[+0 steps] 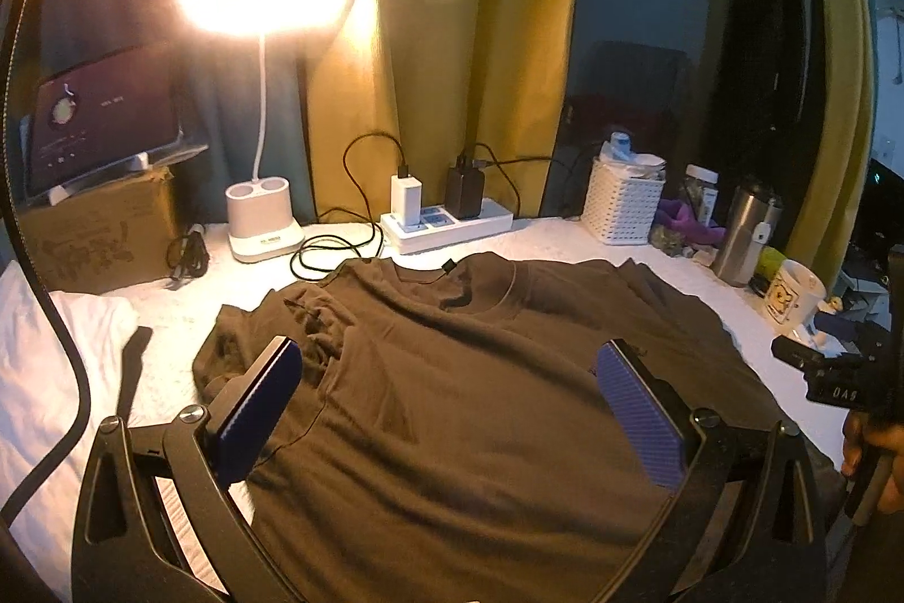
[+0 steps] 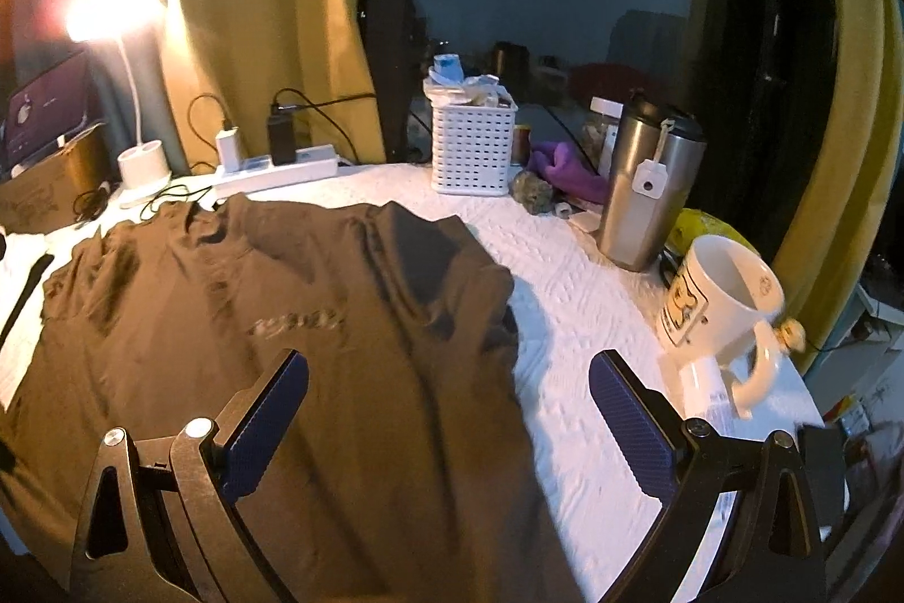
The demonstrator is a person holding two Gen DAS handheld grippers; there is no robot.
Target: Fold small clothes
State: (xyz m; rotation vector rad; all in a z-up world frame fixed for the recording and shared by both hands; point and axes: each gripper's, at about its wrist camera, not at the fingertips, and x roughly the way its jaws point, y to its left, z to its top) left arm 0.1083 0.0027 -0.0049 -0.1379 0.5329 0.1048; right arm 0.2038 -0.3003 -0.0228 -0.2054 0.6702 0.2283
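Note:
A dark brown T-shirt lies spread on the white table cover, collar toward the far side, its left sleeve bunched. My left gripper is open and empty above the shirt's middle. The right gripper shows at the right edge of the left wrist view. In the right wrist view the shirt fills the left half. My right gripper is open and empty over the shirt's right edge, its right finger over the bare cover.
A lit desk lamp, power strip with chargers, cardboard box and tablet stand at the back. A white basket, steel tumbler and white mug stand at the right. White cloth lies at left.

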